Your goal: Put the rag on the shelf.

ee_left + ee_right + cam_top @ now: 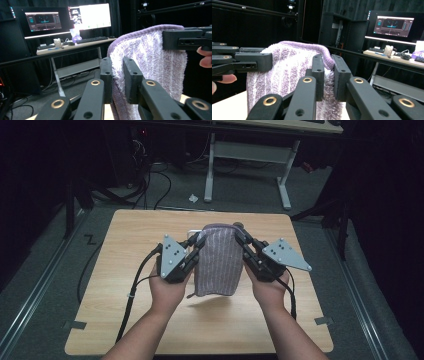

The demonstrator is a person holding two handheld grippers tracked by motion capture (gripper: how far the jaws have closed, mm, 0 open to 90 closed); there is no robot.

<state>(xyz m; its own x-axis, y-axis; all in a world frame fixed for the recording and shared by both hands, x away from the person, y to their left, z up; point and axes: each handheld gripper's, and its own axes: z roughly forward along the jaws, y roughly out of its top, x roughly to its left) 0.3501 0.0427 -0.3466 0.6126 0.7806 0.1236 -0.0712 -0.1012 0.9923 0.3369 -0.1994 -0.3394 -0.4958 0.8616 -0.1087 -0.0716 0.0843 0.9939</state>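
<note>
A purple striped towel (217, 260) hangs folded above the wooden table (125, 320), held up at its two top corners. My left gripper (196, 241) is shut on the towel's left top edge; in the left gripper view the fluffy cloth (150, 57) is pinched between the two black jaws of that gripper (117, 75). My right gripper (240, 236) is shut on the right top edge, and the right gripper view has the towel (287, 67) clamped in this gripper (328, 72). The towel's lower end hangs free just over the tabletop.
Beyond the table stands a white-legged desk (250, 155) with cables on the grey floor. Monitors (90, 16) and a keyboard (92, 39) sit on a desk in the dark background. A hand (167, 292) holds each gripper from below.
</note>
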